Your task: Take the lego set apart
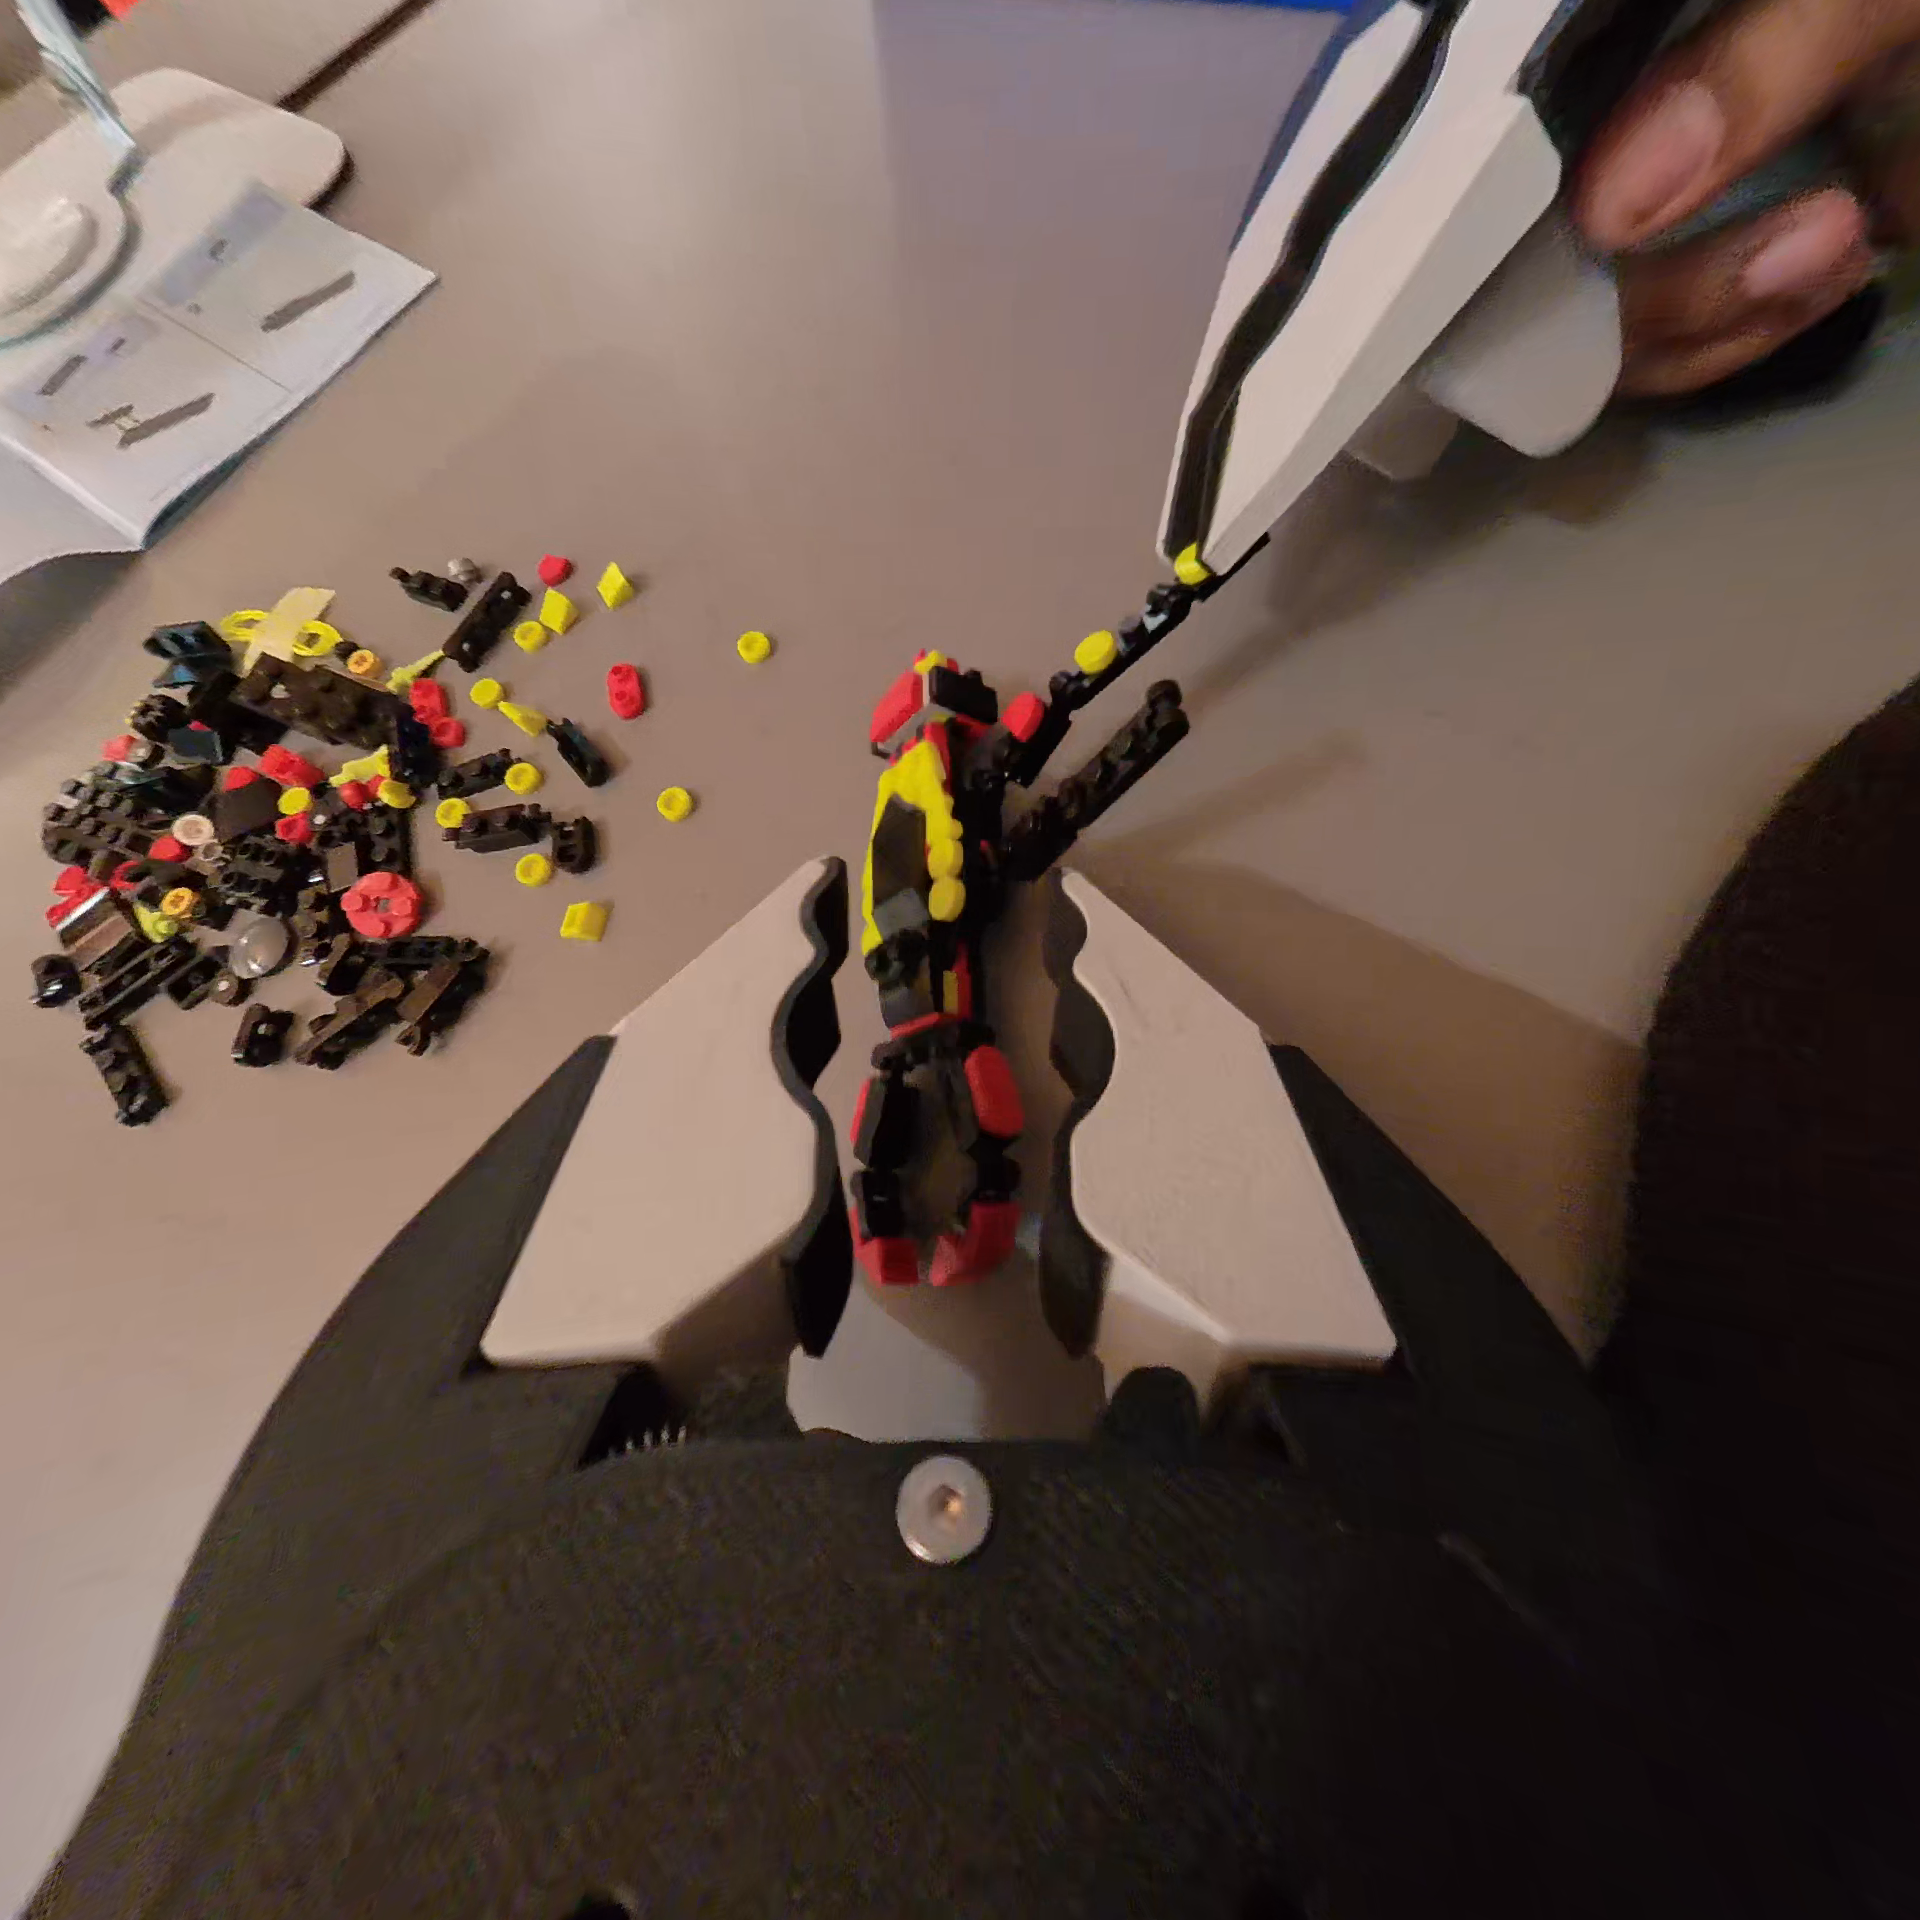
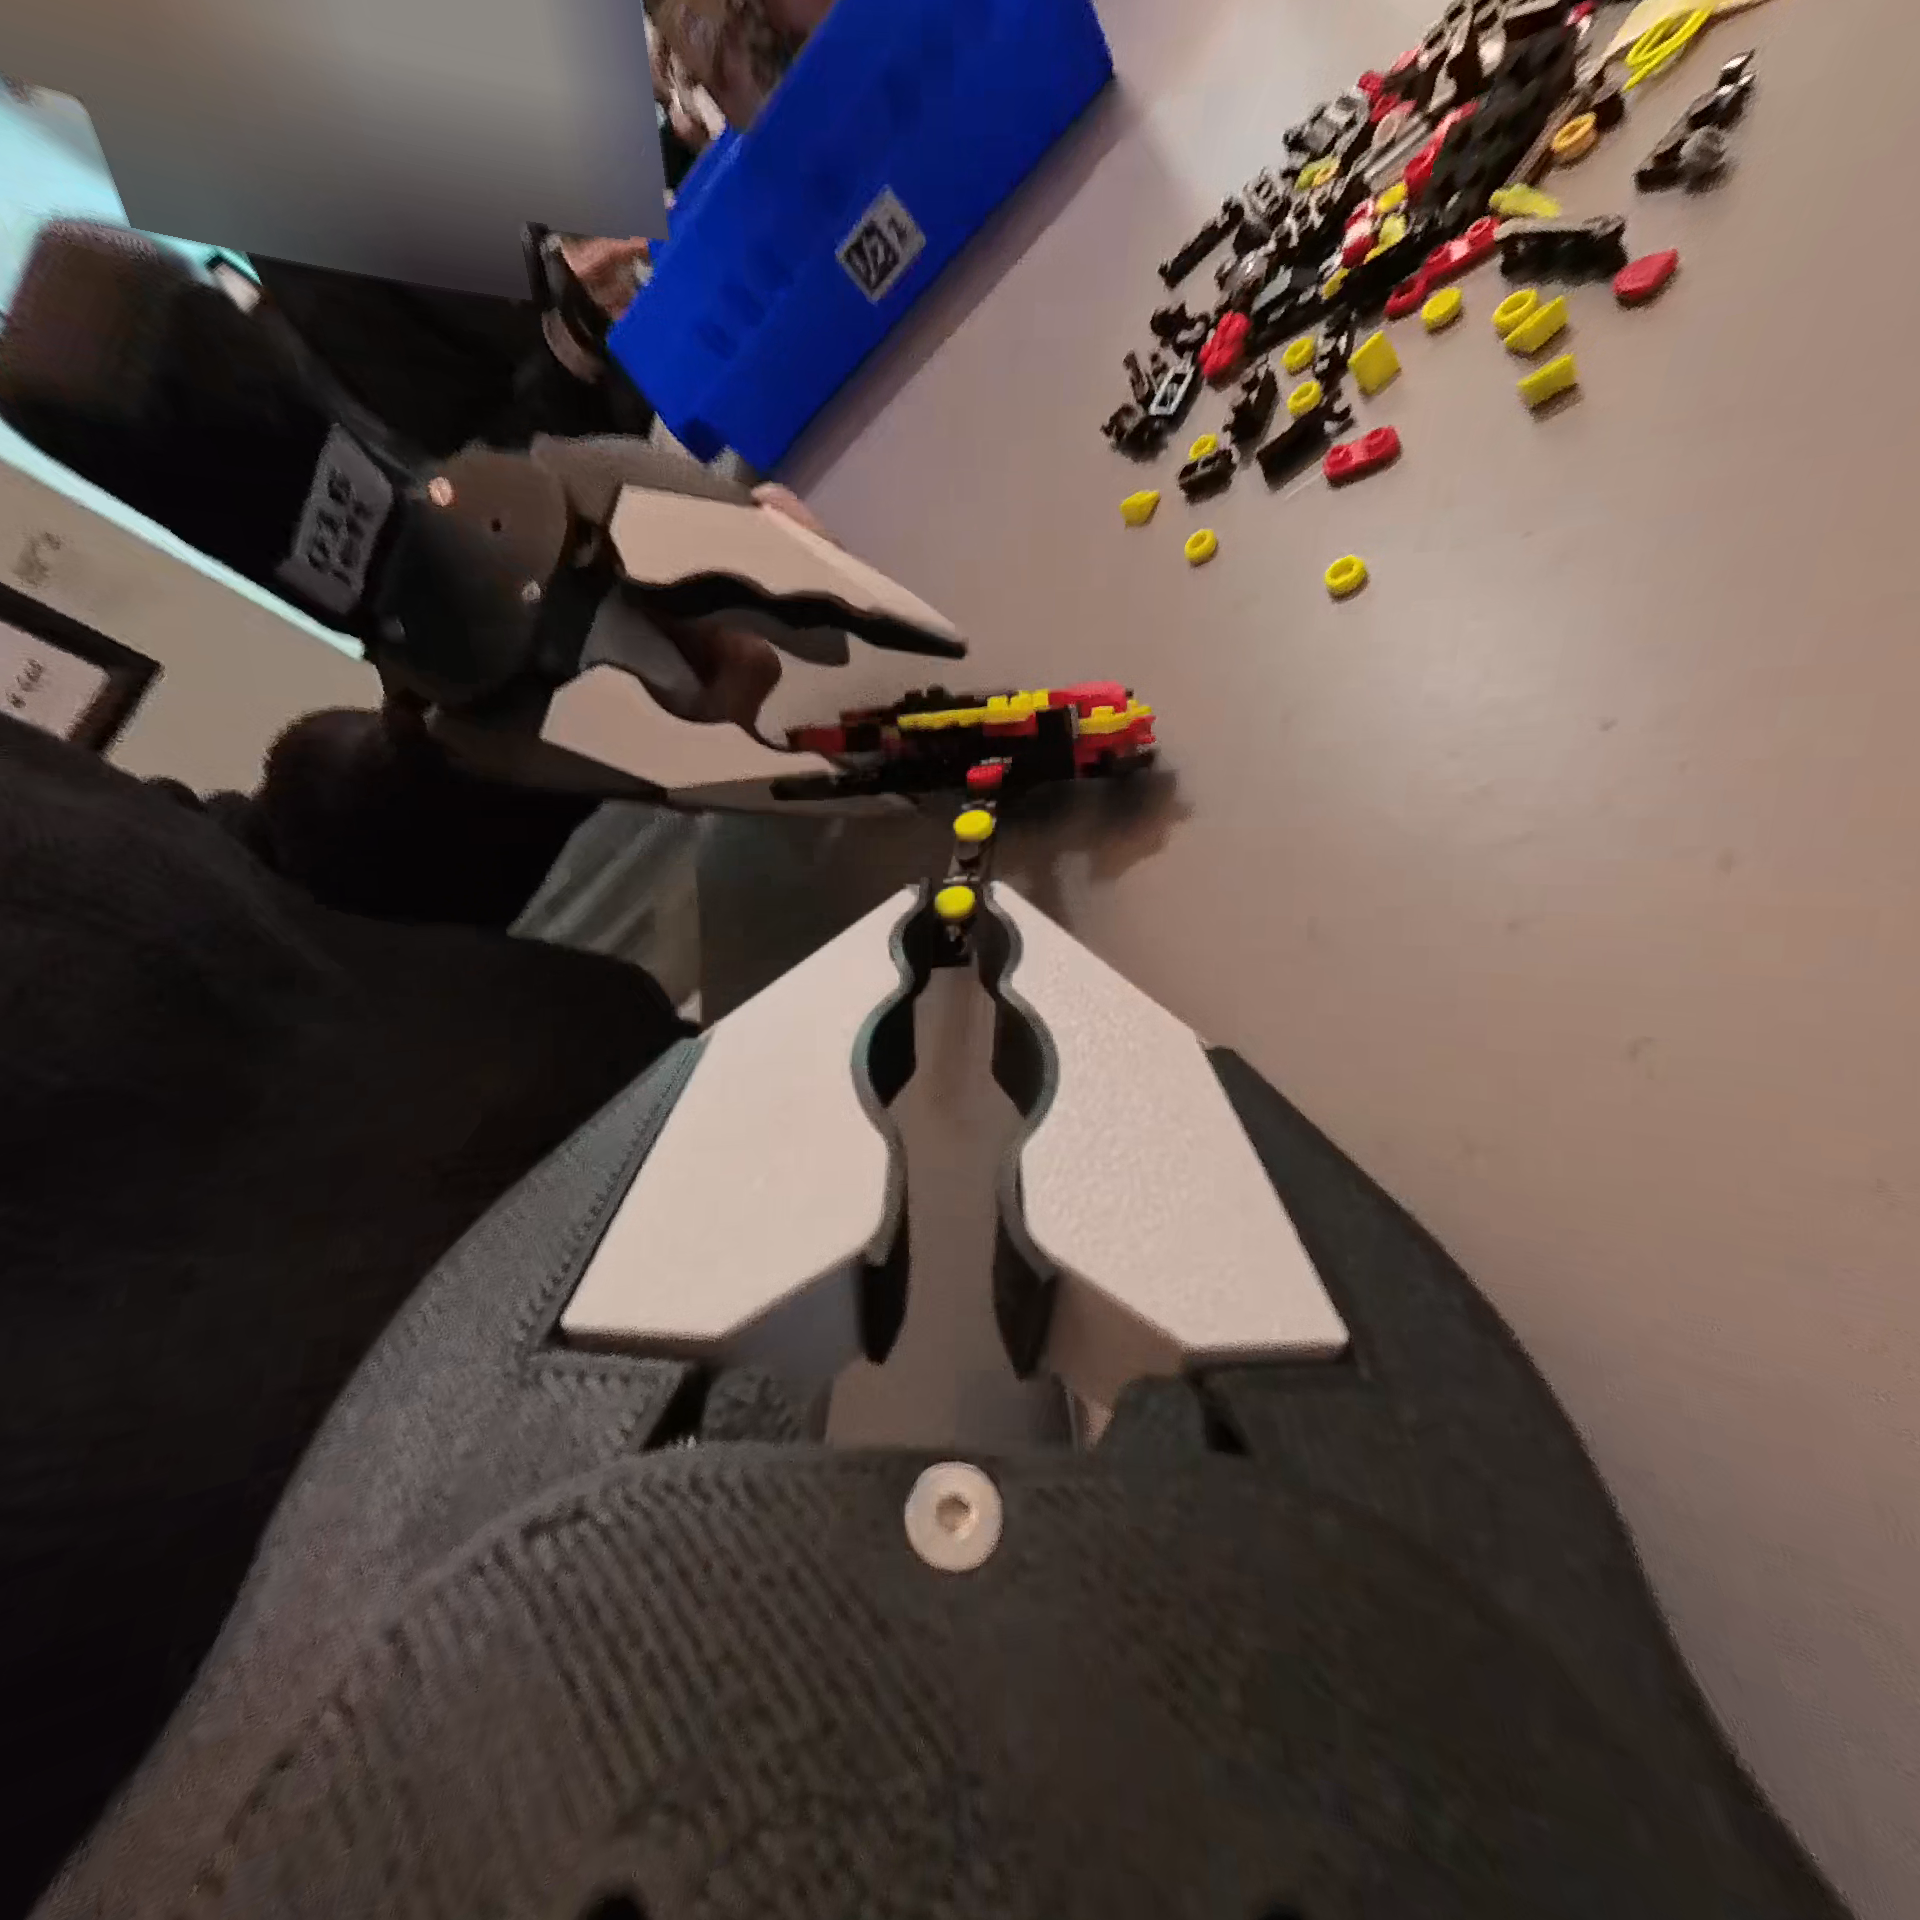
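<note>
I count two tongs: my left one (image 1: 940, 883) and my right one (image 1: 1195, 556). One half-built model (image 1: 935, 987) lies on the table (image 1: 831, 312), and one pile of loose bricks (image 1: 260, 831) sits toward its left edge, too many and too tangled to number. One open booklet (image 1: 177, 364) lies near the far left corner. One blue bin (image 2: 862, 229) stands at the table's edge.
</note>
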`<action>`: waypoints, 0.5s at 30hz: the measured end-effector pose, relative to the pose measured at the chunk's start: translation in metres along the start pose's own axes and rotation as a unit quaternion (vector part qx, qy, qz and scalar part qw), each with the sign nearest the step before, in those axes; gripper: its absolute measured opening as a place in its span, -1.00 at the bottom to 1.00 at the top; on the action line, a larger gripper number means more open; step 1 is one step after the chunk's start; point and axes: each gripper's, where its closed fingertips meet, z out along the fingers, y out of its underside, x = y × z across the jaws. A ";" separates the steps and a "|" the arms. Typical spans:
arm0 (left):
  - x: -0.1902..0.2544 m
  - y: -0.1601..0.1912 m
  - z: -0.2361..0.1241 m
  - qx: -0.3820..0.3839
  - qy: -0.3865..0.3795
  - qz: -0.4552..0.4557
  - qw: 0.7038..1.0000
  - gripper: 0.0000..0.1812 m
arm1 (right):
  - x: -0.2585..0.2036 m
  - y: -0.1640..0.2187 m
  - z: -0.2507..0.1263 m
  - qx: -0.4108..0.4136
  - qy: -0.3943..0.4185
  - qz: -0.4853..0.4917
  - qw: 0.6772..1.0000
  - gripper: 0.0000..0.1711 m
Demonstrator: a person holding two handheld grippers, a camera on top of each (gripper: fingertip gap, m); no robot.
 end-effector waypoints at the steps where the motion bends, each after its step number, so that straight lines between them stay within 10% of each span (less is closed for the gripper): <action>1: 0.001 0.002 0.000 -0.006 0.004 0.002 1.000 -0.70 | 0.002 0.003 -0.001 -0.009 0.010 -0.010 1.000 -0.93; 15: 0.011 0.007 -0.009 -0.022 -0.031 0.063 0.997 -0.79 | -0.003 0.031 -0.003 -0.079 0.171 -0.194 0.963 -0.73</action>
